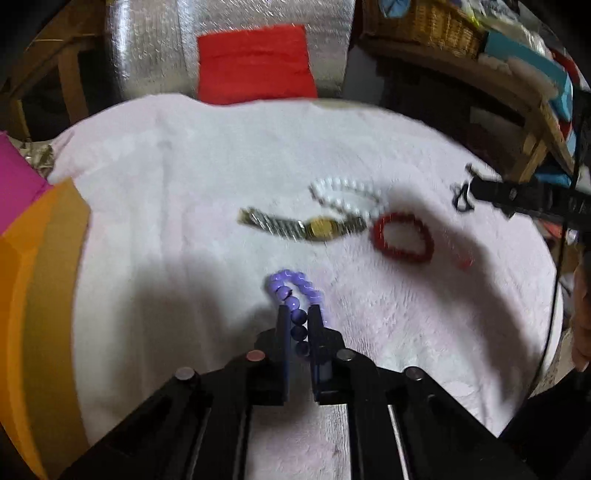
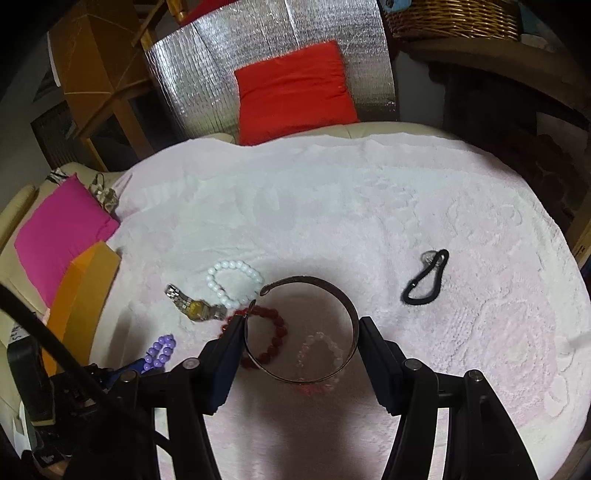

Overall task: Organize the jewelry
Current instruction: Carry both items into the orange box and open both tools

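My left gripper [image 1: 299, 314] is shut on a purple bead bracelet [image 1: 291, 288], whose loop sticks out past the fingertips over the white towel [image 1: 184, 192]. Beyond it lie a gold-faced watch [image 1: 317, 227], a white bead bracelet [image 1: 347, 195] and a red bead bracelet [image 1: 402, 236]. In the right wrist view my right gripper [image 2: 301, 325] holds a metal cuff bangle [image 2: 351, 306] across its width, both pads against its sides. Seen through the cuff, a clear bead bracelet [image 2: 321, 350] and the red bead bracelet [image 2: 275, 332] lie on the towel. The purple bead bracelet [image 2: 160, 352] shows at lower left.
A black carabiner [image 2: 424, 277] lies on the towel to the right. An orange box [image 2: 85, 291] and a pink cushion [image 2: 59, 236] sit at the left edge. Behind the towel stand a red cushion [image 2: 295, 88], a silver foil mat [image 2: 207, 62] and a wicker basket [image 2: 454, 18].
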A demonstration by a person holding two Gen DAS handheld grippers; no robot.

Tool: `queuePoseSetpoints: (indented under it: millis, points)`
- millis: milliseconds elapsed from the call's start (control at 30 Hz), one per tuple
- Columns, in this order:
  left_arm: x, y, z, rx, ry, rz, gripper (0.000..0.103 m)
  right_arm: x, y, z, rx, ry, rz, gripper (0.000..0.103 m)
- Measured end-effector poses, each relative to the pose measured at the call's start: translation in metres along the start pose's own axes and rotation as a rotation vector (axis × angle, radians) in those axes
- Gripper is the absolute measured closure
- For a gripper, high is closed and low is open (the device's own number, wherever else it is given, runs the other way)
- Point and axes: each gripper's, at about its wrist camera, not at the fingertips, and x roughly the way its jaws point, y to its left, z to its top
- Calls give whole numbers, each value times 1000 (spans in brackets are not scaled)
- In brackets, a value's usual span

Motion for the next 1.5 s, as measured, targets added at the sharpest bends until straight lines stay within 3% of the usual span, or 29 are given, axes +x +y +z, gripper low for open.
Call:
queuePoseSetpoints:
  millis: [200,367,500,600,767,900,967,1000,1033,1067,1167,1267,1500]
  points:
    - [-62,23,3,-33,-146,2,94,-9,36,1,-47,-47,71,39]
    - [-114,67,-5,-118,-247,27,94,-12,76,2,-80,-48,157,39]
    - [-144,108,-22,-184,-300,126,94,-5,133,5,-160,-34,234,39]
    - [-151,144,-36,-257,-278,240,94,8,186,5,-219,-8,305,39]
    - [-131,189,-60,-331,-130,436,94,44,284,3,-302,52,409,39]
    - [-125,203,-67,-361,-94,489,92,86,347,0,-322,118,456,39]
    - [-130,205,-66,-366,-117,499,79,107,363,-2,-313,168,448,38]
    - [-133,204,-65,-370,-128,501,72,113,367,-3,-305,184,444,38]
    - [-136,203,-64,-370,-144,509,59,121,369,-5,-291,203,445,38]
    - [-139,201,-64,-362,-162,526,55,126,369,-6,-277,219,439,36]
    - [-140,197,-59,-333,-193,564,55,126,357,-4,-245,221,451,36]
    - [-142,193,-57,-322,-203,576,55,112,340,3,-254,170,423,36]
    - [-145,176,-48,-296,-227,599,55,66,271,26,-228,73,357,36]
